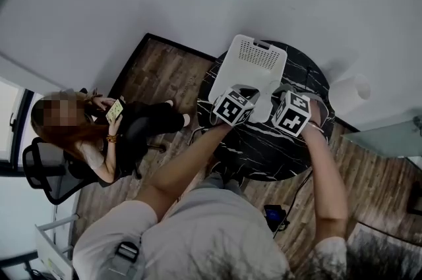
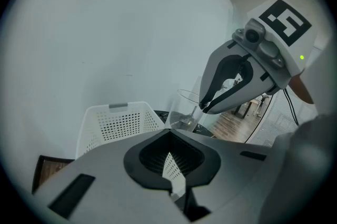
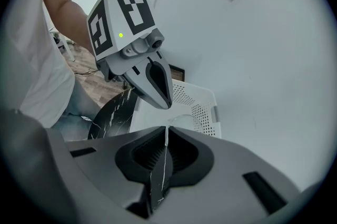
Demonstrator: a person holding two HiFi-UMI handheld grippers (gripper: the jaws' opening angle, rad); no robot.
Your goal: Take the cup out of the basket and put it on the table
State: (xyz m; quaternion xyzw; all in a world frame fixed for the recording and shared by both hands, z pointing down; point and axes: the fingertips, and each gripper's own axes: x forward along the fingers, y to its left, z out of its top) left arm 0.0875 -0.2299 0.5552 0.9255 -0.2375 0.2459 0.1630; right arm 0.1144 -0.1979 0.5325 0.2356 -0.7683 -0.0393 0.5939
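The right gripper (image 2: 203, 107) pinches the rim of the clear thin-walled glass cup (image 2: 184, 112), just outside the white perforated plastic basket (image 2: 118, 122) at its 3 o'clock. The left gripper (image 3: 162, 103) is closed and empty. The glass looks light, slick and fragile, so a gentle rim hold suits it.

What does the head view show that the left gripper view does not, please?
Only the head view shows a seated person holding a phone, on a black chair. Only the left gripper view shows the clear cup, its rim in the right gripper tongs. Both show the white basket and the black table.
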